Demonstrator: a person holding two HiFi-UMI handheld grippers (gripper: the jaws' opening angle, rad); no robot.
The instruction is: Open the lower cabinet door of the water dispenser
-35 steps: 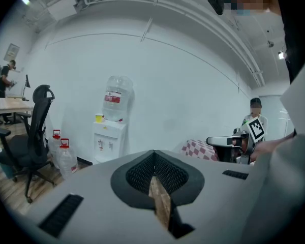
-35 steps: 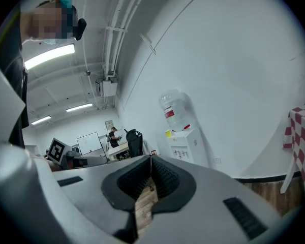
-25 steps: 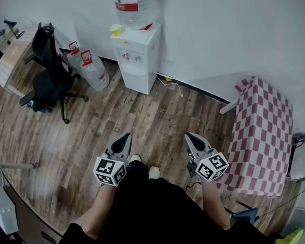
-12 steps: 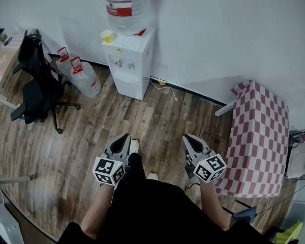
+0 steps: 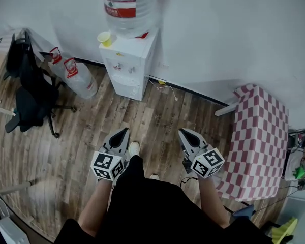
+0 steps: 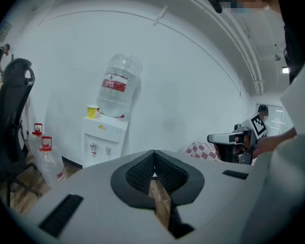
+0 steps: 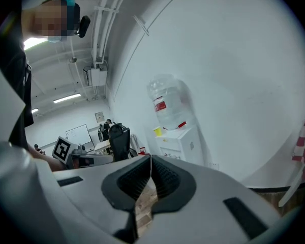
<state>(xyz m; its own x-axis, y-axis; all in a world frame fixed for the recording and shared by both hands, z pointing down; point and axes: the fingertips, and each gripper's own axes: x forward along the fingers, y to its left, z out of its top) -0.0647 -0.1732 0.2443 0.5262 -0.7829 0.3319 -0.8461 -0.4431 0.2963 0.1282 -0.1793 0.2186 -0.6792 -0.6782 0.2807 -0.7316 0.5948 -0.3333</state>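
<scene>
Left hand-held gripper (image 5: 122,132) and right hand-held gripper (image 5: 185,134) are closed, empty, well apart from the water dispenser (image 5: 128,60). Its lower cabinet door (image 5: 127,89) looks shut; opening is not yet begun.

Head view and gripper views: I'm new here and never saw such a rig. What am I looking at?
No robot: a person stands on a wood floor, holding a left hand-held gripper and a right hand-held gripper. The head view comes from a camera on the person's head, looking down. The other two come from cameras riding on each hand-held gripper, looking along its jaws. Both are shut and empty. Ahead, by the wall, stands the water dispenser, a chair to its left, a checked table to the right.
</scene>
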